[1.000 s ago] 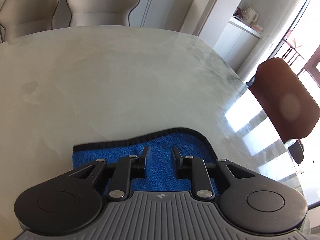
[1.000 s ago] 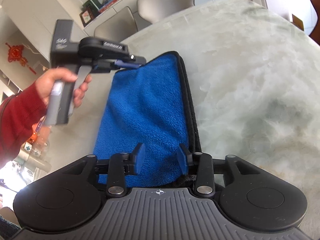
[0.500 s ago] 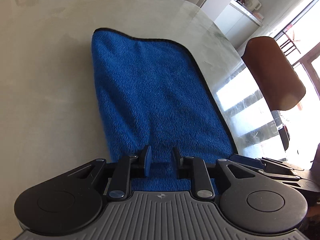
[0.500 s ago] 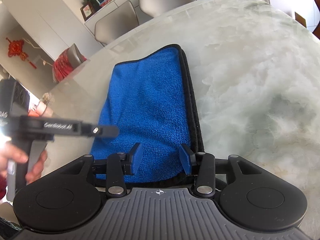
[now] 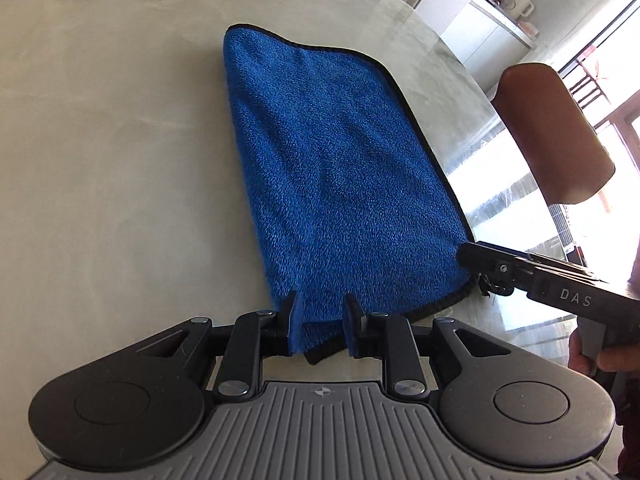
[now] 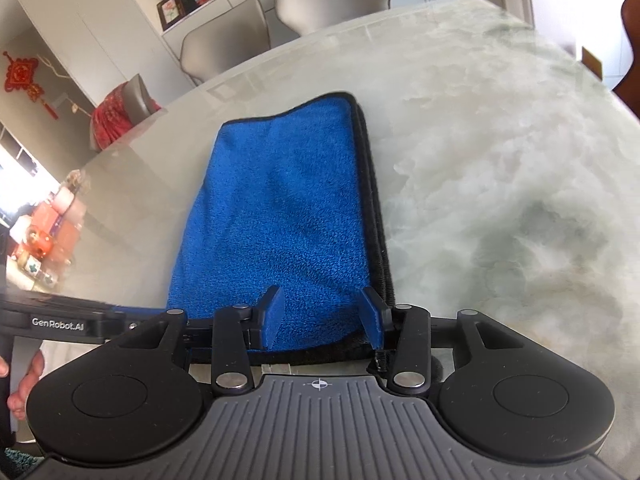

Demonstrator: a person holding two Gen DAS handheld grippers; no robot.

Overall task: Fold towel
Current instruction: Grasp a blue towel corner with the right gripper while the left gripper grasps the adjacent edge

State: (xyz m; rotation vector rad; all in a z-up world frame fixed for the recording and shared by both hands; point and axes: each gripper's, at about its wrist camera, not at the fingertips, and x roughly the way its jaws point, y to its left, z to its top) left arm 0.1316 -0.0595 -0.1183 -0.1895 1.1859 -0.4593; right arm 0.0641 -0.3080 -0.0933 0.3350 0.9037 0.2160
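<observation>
Both tools, left tool [image 5: 319, 323] and right tool [image 6: 319, 322], are opening, releasing the folded blue plush towel [image 6: 280, 216]; dragging pads could rumple its stacked near edge across the marble desk [image 6: 500, 160].

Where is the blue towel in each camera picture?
Left wrist view: the blue towel fills the middle, running from the top centre down to the near edge.
Right wrist view: the blue towel lies centre-left, its stacked black edges on the right.
Shared landmark: the pale marble table under it.

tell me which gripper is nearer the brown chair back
Right. The right gripper is at the towel's near corner on the brown chair back's side; the left gripper is at the other near corner.
</observation>
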